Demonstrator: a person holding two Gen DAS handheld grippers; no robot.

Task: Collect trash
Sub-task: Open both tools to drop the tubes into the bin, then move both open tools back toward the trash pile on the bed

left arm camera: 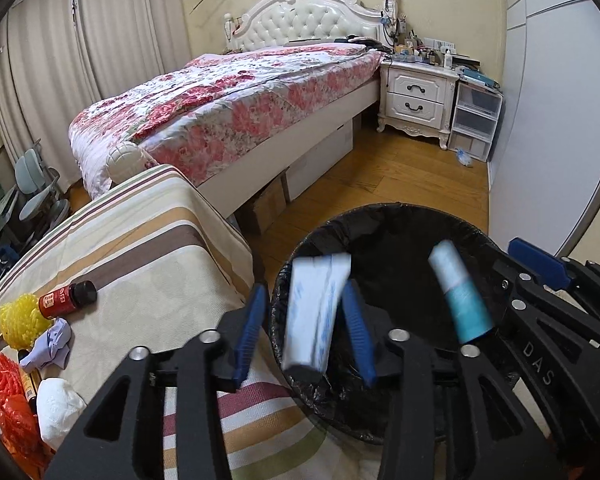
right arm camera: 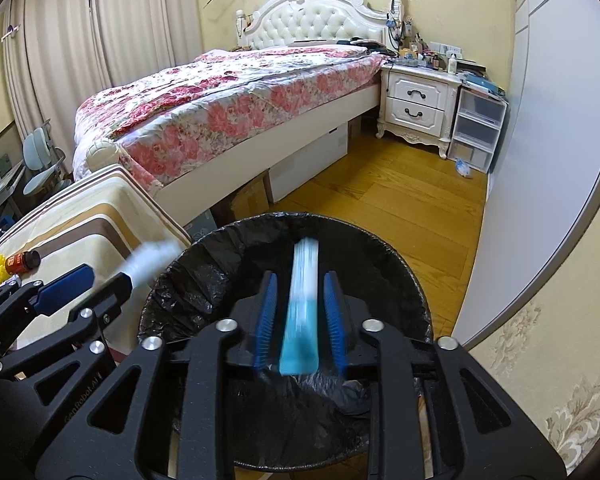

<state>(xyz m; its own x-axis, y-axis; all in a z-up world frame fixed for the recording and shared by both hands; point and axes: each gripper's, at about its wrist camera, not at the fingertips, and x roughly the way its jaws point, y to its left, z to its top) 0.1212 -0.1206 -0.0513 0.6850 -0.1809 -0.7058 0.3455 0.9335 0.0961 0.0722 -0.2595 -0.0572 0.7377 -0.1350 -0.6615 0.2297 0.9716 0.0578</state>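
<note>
Left claw (left arm camera: 302, 330) spread wide, blurred white packet (left arm camera: 314, 316) loose between its fingers; right claw (right arm camera: 300, 314) likewise released around smooth teal-and-white tube (right arm camera: 302, 312); both above black-lined bin (right arm camera: 188, 280).

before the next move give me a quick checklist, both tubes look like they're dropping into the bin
1. White tube over the bin opening: ok.
2. Left gripper open, pads clear of the tube: ok, tube blurred as if falling.
3. Teal and white tube over the bin: ok.
4. Right gripper open: ok.
5. Tubes landed inside: cannot tell.
6. Trash left on striped surface: not ok; red bottle, yellow ball, orange bag.
</note>
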